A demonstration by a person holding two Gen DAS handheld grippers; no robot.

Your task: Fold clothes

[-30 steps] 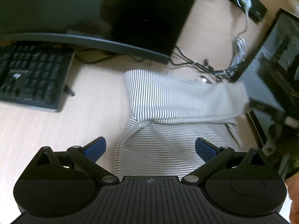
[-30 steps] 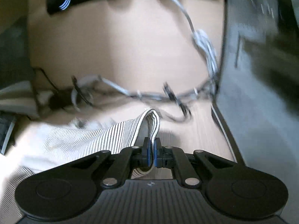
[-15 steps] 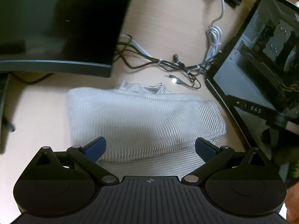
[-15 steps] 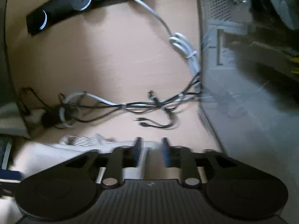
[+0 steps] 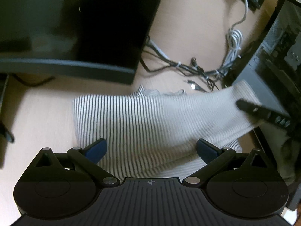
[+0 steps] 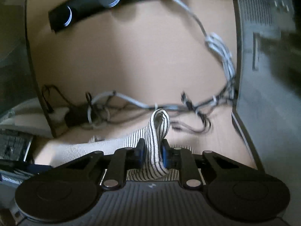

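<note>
Right gripper (image 6: pixel 152 153) closing, blue pads (image 6: pixel 164 155) pinching a bunched fold of the striped garment (image 6: pixel 158 131); half a second ago they stood apart with nothing between. Left gripper (image 5: pixel 151 148) wide open, empty, low centre, above the garment (image 5: pixel 150 120) on the desk (image 5: pixel 188 28). Only the left view shows the right edge lifted off the desk; only the right view shows the pinch
</note>
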